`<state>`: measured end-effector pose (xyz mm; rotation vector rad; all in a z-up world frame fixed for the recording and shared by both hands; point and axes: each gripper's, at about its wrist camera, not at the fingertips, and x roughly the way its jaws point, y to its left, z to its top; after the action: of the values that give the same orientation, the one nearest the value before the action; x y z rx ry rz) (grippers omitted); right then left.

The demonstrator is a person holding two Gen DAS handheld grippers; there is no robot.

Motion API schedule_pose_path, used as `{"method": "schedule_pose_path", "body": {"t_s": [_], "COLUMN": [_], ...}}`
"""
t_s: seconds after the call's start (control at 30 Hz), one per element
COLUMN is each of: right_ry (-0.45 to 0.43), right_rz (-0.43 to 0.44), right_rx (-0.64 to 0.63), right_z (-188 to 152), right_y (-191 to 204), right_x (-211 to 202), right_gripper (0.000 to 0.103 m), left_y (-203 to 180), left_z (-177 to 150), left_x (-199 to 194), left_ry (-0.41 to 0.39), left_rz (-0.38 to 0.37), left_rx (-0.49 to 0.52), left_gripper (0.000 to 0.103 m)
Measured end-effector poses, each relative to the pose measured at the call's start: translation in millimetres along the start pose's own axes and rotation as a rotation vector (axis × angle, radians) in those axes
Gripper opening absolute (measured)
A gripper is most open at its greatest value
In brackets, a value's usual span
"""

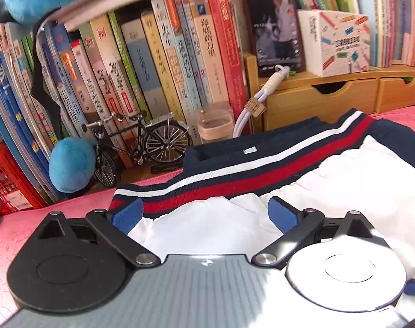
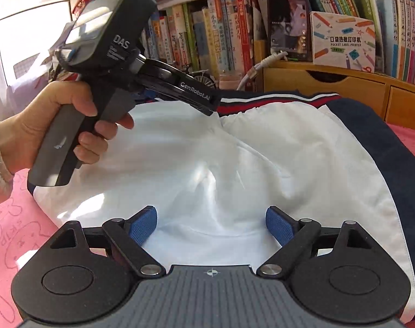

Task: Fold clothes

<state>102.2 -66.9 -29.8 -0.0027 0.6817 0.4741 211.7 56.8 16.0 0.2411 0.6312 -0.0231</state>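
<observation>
Garment (image 2: 234,164) spread flat on a pink cloth (image 2: 21,232) over the worktop, in front of a row of books (image 1: 153,63) and a wooden drawer unit (image 1: 330,93). White body fabric toward both cameras; navy, white and red striped band (image 1: 234,169) along the far edge, navy panel down the right side.

Right gripper (image 2: 211,225) low over the near white edge, fingers (image 2: 142,225) spread wide, nothing pinched between them. Left gripper (image 1: 204,213) likewise wide apart at the striped band, one blue pad (image 1: 127,214) lying over or just touching the band's corner, no visible squeeze on the cloth. In the right wrist view, a hand (image 2: 71,125) holding the left gripper's handle above the garment's far left part.

Likely handling: light, thin and limp white fabric, creasing readily, as the ridge of wrinkles near its middle shows; prone to sag and drag when lifted at one point. Striped band probably thicker and springier knit, a firmer place to pinch. Best hold judged to be at corners or along the band, both sides at once, to keep the fold line straight.

Hard to tell: what kind of garment, since sleeves or legs are not clearly seen. Near hem cut off under the gripper bodies in both views. Right edge runs out of frame. White area washed out by strong light, hiding layers and seams.
</observation>
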Motion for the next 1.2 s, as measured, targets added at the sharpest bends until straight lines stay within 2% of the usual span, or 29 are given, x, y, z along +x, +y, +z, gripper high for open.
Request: {"method": "schedule_pose_path", "body": {"t_s": [0.07, 0.13, 0.23, 0.3, 0.37, 0.47, 0.63, 0.73, 0.83, 0.9, 1.0, 1.07, 1.17, 1.2], "right_ry": [0.003, 0.004, 0.007, 0.010, 0.014, 0.023, 0.014, -0.022, -0.030, -0.017, 0.004, 0.021, 0.037, 0.034], "right_rz": [-0.008, -0.015, -0.020, -0.025, -0.034, -0.053, -0.078, -0.022, -0.013, -0.049, -0.086, -0.089, -0.136, -0.181], "right_rx": [-0.008, -0.019, -0.022, -0.026, -0.035, -0.058, -0.017, -0.006, -0.123, -0.185, -0.168, -0.103, -0.069, -0.075], "right_z": [-0.4, -0.6, 0.6, 1.5, 2.0, 2.1, 1.5, -2.8, -7.7, -11.8, -17.8, -21.9, -31.5, -35.5], "right_y": [1.1, 1.9, 2.6, 3.6, 5.9, 10.6, 15.8, 28.6, 57.3, 68.2, 56.1, 30.1, 0.2, -8.7], "right_x": [2.6, 4.2, 5.5, 6.4, 7.4, 9.2, 6.1, -6.5, -12.0, -10.8, -16.3, -25.7, -44.2, -50.4], "right_gripper": [0.090, 0.091, 0.092, 0.092, 0.094, 0.097, 0.099, 0.099, 0.099, 0.099, 0.099, 0.100, 0.099, 0.099], "left_y": [-1.2, -3.1, -6.6, -8.4, -6.7, 5.0, 10.0, 5.9, 6.2, 12.0, 17.6, 20.9, 22.4, 23.1], "left_z": [-13.5, -36.0, -73.0, -95.4, -109.0, -125.3, -135.5, -137.9, -138.4, -137.3, -137.0, -137.0, -136.8, -136.8], "left_x": [-34.3, -64.0, -91.8, -98.5, -91.6, -89.6, -88.7, -89.3, -88.9, -87.7, -87.0, -86.7, -86.5, -86.4], "left_ry": [-0.079, -0.125, -0.157, -0.156, -0.114, -0.082, -0.056, -0.061, -0.060, -0.050, -0.039, -0.033, -0.030, -0.029], "left_rz": [-0.026, -0.030, 0.030, 0.089, 0.161, 0.226, 0.276, 0.298, 0.298, 0.277, 0.259, 0.247, 0.240, 0.239], "left_rx": [0.050, 0.084, 0.129, 0.164, 0.202, 0.193, 0.189, 0.212, 0.212, 0.183, 0.151, 0.132, 0.122, 0.117], "left_gripper": [0.101, 0.102, 0.103, 0.103, 0.103, 0.103, 0.103, 0.103, 0.103, 0.103, 0.103, 0.103, 0.103, 0.103]}}
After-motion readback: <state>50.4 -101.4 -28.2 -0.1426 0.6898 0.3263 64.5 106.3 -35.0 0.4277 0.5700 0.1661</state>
